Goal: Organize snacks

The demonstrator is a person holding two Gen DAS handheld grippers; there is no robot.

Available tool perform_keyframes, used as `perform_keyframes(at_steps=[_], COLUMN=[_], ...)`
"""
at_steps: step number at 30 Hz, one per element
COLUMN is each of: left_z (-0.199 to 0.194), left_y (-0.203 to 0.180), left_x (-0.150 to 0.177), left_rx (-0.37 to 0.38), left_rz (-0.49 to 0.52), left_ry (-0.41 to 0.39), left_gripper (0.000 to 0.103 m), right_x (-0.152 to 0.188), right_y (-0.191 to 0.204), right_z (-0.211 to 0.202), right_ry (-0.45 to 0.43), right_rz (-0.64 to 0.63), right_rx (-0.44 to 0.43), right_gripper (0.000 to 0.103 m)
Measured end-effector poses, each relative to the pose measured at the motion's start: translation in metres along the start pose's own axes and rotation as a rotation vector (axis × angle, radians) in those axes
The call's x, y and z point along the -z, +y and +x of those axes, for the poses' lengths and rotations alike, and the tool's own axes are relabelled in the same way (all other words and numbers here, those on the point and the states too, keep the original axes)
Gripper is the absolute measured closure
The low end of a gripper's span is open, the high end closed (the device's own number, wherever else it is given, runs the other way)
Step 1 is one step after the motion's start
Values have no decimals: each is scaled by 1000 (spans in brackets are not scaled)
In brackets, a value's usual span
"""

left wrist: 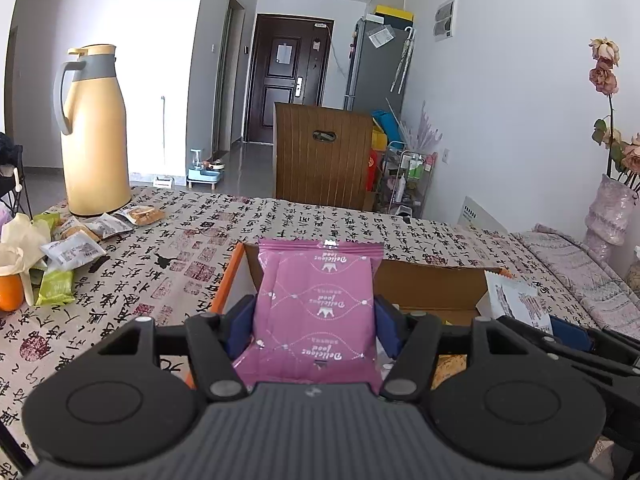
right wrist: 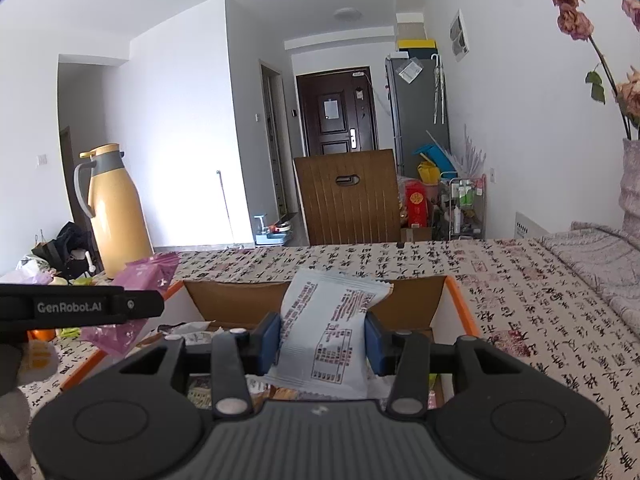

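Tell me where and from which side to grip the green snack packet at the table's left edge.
Grip the green snack packet across its narrow width, mid-body, coming from above. It lies flat on the tablecloth, partly under a pale packet, so the free near half is probably easiest to pinch.

Glossy pink foil packet (left wrist: 316, 312) (creased), matt cardboard box (left wrist: 428, 284), cloth tablecloth (left wrist: 168, 240).

The box (left wrist: 432, 286) sat on the table (left wrist: 320, 220), loose snacks (left wrist: 72, 248) lay far left before the flask (left wrist: 94, 128), and a chair (left wrist: 324, 152) stood behind.
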State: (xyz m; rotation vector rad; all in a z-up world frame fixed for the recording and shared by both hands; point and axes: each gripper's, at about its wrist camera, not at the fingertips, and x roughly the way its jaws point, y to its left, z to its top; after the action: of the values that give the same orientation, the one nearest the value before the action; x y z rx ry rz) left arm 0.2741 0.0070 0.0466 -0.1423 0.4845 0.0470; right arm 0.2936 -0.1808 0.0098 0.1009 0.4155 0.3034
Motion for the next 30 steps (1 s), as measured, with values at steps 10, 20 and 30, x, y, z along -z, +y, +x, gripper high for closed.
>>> perform_keyframes(at_steps=[10, 20, 30], left_z=[-14, -12, -47], left_y=[4, 8, 0], left_x=[-2, -3, -5], left_rx=[-41, -46, -69], left_rz=[-31, -57, -28], left_ry=[-65, -54, -104], left_gripper=[0, 0, 0], right_x=[0, 0, -8], right_y=[-11, -16, -8], right_z=[-11, -11, -36], right_ry=[-38, -40, -74], right_rz=[57, 72, 47], right_rx=[2, 24, 47], right_gripper=[13, 0, 0])
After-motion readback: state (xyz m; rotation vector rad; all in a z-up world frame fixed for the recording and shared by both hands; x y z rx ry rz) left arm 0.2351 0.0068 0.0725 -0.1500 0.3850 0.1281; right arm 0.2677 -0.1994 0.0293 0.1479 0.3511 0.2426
